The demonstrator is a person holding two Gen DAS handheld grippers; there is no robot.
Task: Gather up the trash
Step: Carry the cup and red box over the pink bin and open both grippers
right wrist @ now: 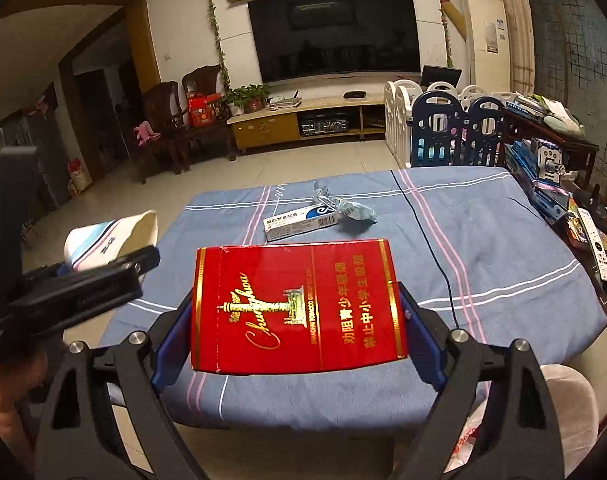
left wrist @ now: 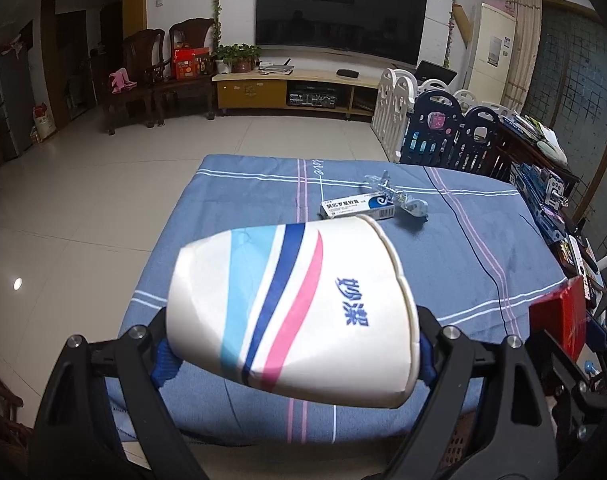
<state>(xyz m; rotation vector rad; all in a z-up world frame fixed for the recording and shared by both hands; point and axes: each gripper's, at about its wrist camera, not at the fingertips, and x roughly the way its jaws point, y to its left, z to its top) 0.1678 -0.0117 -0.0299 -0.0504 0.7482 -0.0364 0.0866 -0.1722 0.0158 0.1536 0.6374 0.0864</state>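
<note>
the red pack (right wrist: 297, 308) reads "chunghwa" in gold script, with chinese lines beside it; the cup (left wrist: 291, 308) bears blue chinese characters. the cup lies sideways, mouth to the right. the left gripper (left wrist: 293, 354) is clamped wide on the cup; the right gripper (right wrist: 299, 340) grips the pack by its ends, above the blue cloth (right wrist: 483, 248). a small box (right wrist: 301, 222) and wrapper (right wrist: 351, 210) lie farther back.

The blue-clothed tabletop (right wrist: 483, 264) lies mostly bare; only a medicine box (right wrist: 301, 222) and crumpled wrapper (right wrist: 353, 210) obstruct its far middle; clutter (right wrist: 591, 232) lines its right edge.
</note>
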